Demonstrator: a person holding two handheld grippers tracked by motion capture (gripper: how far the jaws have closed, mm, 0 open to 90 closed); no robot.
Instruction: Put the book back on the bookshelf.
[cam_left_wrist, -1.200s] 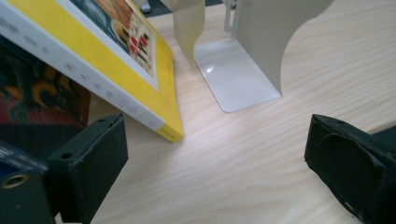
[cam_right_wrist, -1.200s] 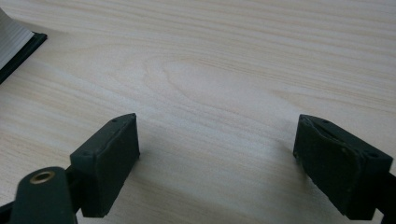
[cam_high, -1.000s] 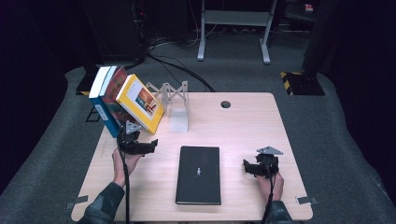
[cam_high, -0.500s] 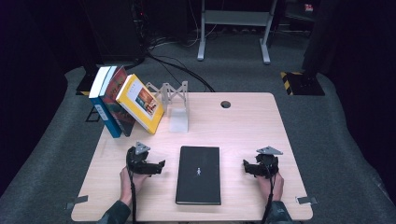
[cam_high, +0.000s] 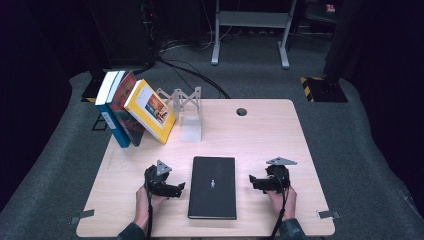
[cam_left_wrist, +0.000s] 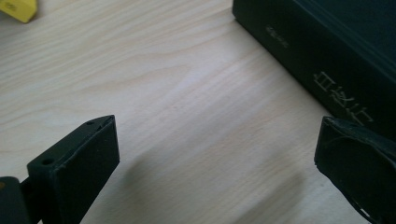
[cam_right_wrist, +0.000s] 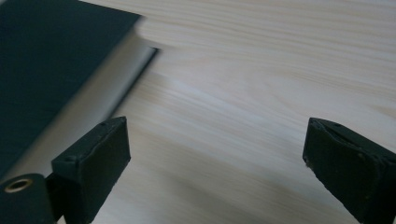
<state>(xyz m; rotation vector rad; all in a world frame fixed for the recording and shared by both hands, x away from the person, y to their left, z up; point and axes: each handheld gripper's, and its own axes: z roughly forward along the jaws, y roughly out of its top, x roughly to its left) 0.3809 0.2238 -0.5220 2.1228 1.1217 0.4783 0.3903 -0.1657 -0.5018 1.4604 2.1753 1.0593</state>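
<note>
Black book (cam_high: 212, 187): lay flat, table (cam_high: 260, 131) near middle.
Left claw (cam_high: 176, 188): apart, empty, left of book.
Right claw (cam_high: 254, 181): just been opening, empty, right of book.

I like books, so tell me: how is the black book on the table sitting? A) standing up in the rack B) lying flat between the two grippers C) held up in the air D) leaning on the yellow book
B: the black book lies flat on the table, with the left gripper and right gripper on either side of it.
</note>
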